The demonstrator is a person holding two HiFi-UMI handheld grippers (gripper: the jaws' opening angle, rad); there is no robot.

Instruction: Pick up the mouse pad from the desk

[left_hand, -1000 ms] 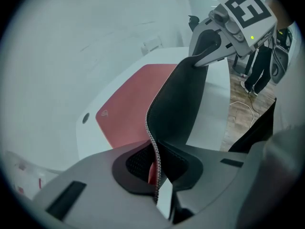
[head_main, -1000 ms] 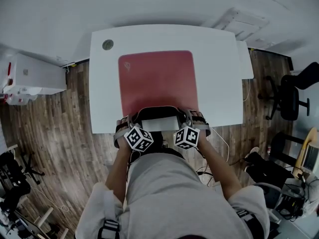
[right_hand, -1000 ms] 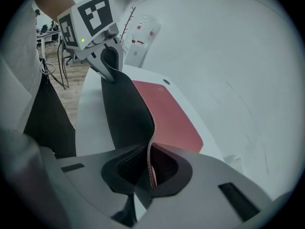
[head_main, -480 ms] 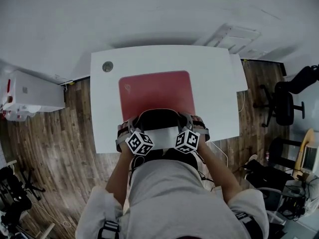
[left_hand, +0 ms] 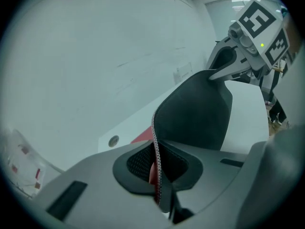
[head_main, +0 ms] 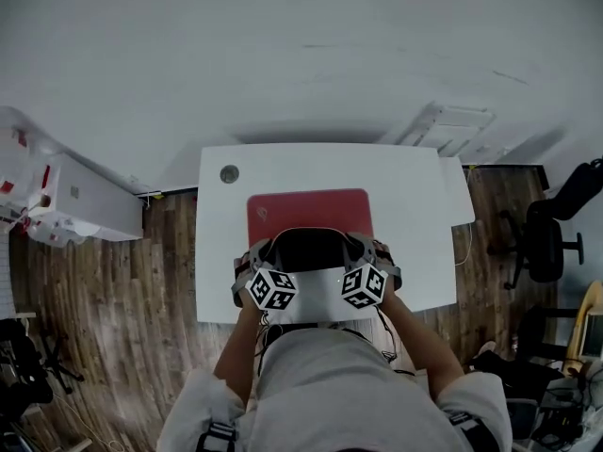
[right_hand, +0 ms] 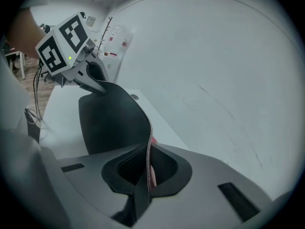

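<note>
1. Both claws grasp the pad [head_main: 309, 210] by its near edge. The left claw [left_hand: 157, 173] is clenched on one near corner and the right claw [right_hand: 147, 168] on the other, with the thin edge pinched between each pair of jaws.
2. Since a second ago the claws have risen and drawn back toward the person. More of the pad has peeled off the bench [head_main: 415, 215], and less red top lies flat beyond the claws.
3. The lift is well under way but probably unfinished: the pad's far end still seems to rest on the bench.
4. The pad is thin and limp, a rounded rectangle with a smooth red top, a matte black underside and a stitched rim. It bows in a curve between the claws.
5. The bench is white and smooth, with a round grommet [head_main: 229, 173] beyond the left claw.
</note>
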